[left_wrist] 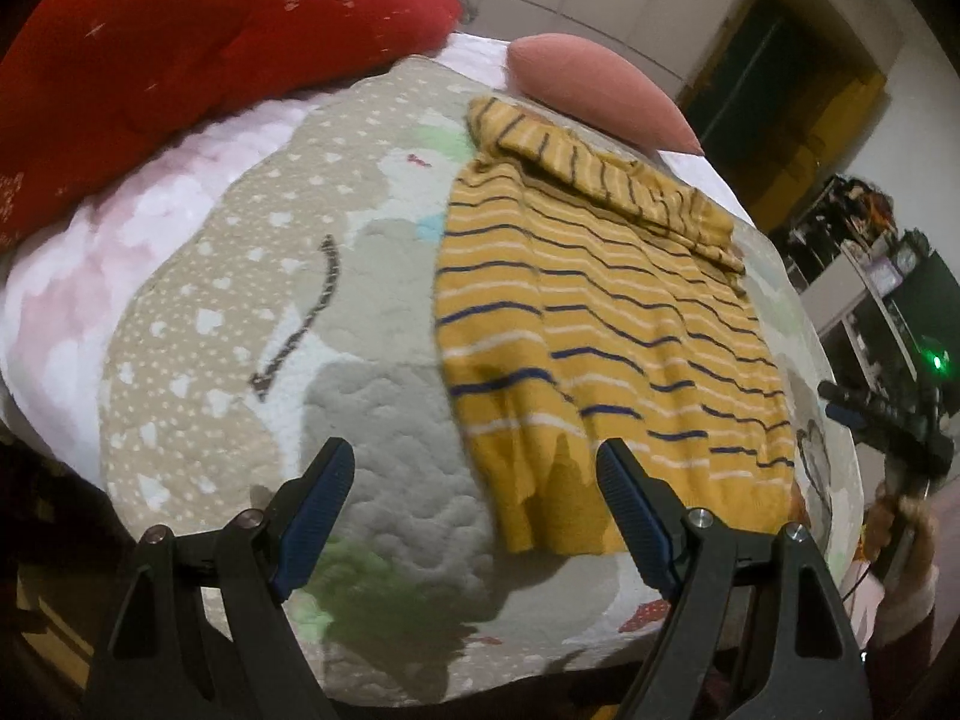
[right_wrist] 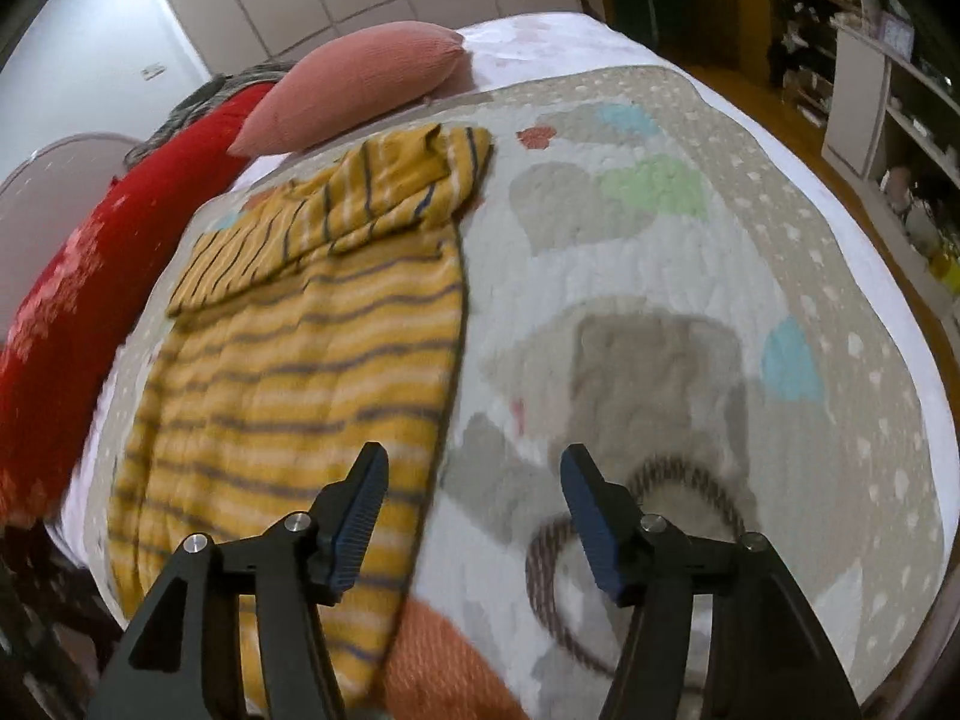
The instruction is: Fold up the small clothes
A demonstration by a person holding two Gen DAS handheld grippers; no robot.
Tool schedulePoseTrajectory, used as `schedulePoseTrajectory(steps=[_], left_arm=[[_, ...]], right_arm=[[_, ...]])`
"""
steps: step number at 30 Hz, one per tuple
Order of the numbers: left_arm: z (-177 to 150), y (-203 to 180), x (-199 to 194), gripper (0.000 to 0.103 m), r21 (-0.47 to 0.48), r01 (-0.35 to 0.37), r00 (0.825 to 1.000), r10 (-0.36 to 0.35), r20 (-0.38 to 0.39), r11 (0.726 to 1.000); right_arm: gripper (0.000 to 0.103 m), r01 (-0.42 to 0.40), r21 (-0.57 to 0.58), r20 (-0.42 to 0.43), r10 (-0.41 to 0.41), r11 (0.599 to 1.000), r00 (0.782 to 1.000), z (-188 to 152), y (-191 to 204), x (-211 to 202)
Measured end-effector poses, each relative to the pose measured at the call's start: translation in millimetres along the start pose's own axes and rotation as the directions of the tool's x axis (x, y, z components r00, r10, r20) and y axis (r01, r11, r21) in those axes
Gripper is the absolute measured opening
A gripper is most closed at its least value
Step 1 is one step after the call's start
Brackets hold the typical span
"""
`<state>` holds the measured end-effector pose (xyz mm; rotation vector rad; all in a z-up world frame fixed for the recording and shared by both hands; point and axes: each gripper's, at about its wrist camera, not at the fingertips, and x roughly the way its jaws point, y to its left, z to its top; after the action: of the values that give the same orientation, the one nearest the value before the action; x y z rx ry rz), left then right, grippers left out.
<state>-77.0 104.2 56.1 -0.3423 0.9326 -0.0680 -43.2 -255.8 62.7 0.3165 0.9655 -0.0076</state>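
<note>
A yellow knit sweater (left_wrist: 600, 300) with navy and white stripes lies flat on a patterned quilt (left_wrist: 270, 300). Its sleeves (left_wrist: 630, 180) are folded across the top. My left gripper (left_wrist: 474, 462) is open just above the quilt at the sweater's lower left corner, with the hem beside its right finger and nothing between the pads. In the right wrist view the sweater (right_wrist: 300, 372) fills the left half, sleeves (right_wrist: 372, 198) bunched at the far end. My right gripper (right_wrist: 474, 462) is open over the sweater's right edge, its left finger above the cloth and its right finger above bare quilt (right_wrist: 660, 330).
A red blanket (left_wrist: 180, 48) and a pink pillow (left_wrist: 600, 84) lie at the head of the bed, the pillow (right_wrist: 360, 84) just beyond the sweater. A person's hand (left_wrist: 906, 522) shows at the right edge. Shelves (right_wrist: 888, 120) stand beyond the bed's right side.
</note>
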Motion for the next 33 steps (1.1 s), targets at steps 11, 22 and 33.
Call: schedulePoseTrajectory(steps=[11, 22, 33], left_arm=[[5, -32, 22, 0.082, 0.083, -0.053, 0.998, 0.055, -0.024, 0.995], [3, -37, 30, 0.082, 0.067, -0.024, 0.998, 0.028, -0.05, 0.997], [9, -15, 27, 0.082, -0.021, 0.021, 1.0, -0.021, -0.014, 1.0]], right_arm=[[0.07, -0.088, 0.035, 0.011, 0.088, 0.995, 0.996, -54, -14, 0], [0.076, -0.175, 0.164, 0.011, 0.175, 0.971, 0.984, -67, -37, 12], [0.086, -0.231, 0.161, 0.022, 0.23, 0.96, 0.973, -66, -24, 20]])
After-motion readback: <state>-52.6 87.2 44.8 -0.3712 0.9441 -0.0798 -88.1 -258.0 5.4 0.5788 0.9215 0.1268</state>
